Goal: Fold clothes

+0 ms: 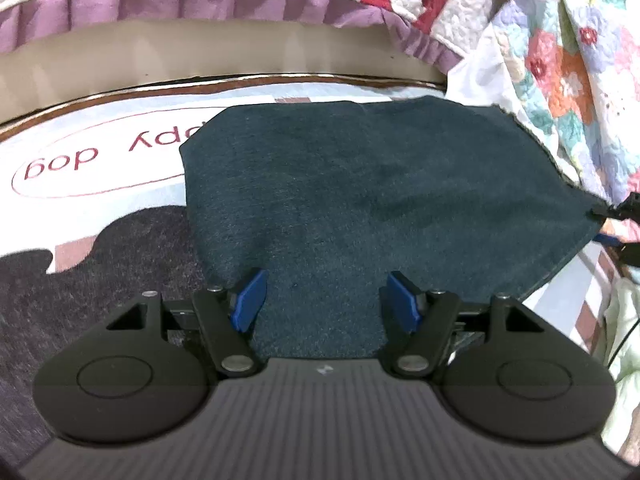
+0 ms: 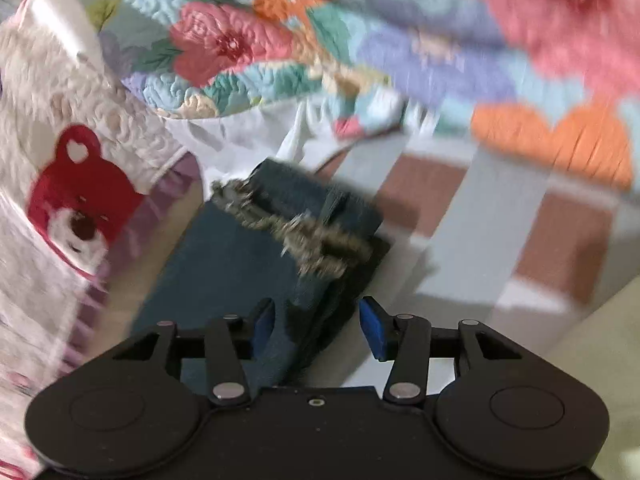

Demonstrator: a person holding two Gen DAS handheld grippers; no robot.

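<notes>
A dark teal denim garment (image 1: 360,200) lies spread flat on the bed sheet (image 1: 100,128). My left gripper (image 1: 325,280) hovers open over its near edge, with its blue pads (image 1: 250,300) apart and the cloth lying under them, not pinched. In the right wrist view the same garment (image 2: 224,264) shows a folded edge and a frayed hem (image 2: 304,236). My right gripper (image 2: 316,308) stands open with the folded edge running between its pads, which do not press on it. The right gripper (image 1: 614,224) also shows at the garment's right corner in the left wrist view.
A dark purple-grey garment (image 1: 120,260) lies left of the denim. A floral quilt (image 1: 580,60) is heaped on the right. A white quilt with a red bear (image 2: 80,200) and a purple ruffle (image 1: 200,0) lies behind. The sheet is checked brown and grey (image 2: 480,220).
</notes>
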